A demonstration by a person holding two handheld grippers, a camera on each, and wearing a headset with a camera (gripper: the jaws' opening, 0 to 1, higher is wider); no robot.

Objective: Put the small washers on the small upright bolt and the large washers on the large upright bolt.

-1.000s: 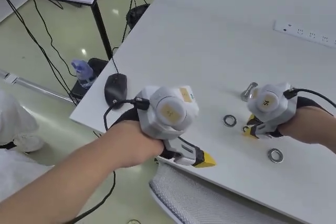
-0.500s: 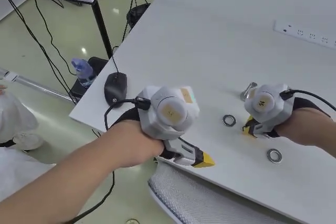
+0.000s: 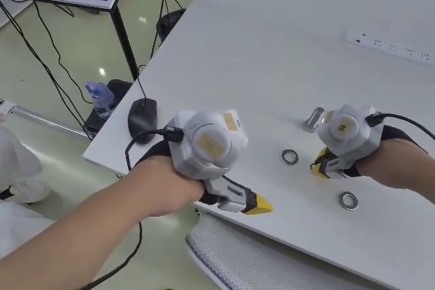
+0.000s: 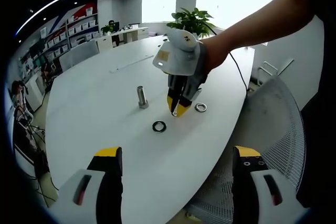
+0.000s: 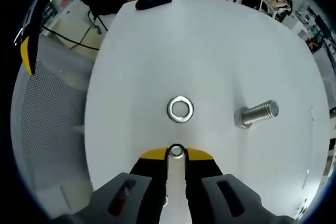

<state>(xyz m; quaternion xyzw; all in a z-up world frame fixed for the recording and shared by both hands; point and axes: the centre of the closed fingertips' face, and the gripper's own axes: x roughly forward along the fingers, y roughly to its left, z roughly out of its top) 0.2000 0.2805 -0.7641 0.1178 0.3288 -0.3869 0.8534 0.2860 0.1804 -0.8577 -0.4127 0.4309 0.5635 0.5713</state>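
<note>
One small washer (image 5: 177, 151) is pinched at the very tips of the right gripper (image 4: 177, 109), jaws nearly shut on it, tips down near the table (image 3: 272, 45). The grip looks thin, so a tilt en route could pop it out and send it rolling. The upright bolt (image 5: 256, 114) stands near. I can't tell if it's the small one, so there's a wrong-bolt risk. Left gripper (image 4: 177, 155) hangs wide and empty at the table edge.
</note>
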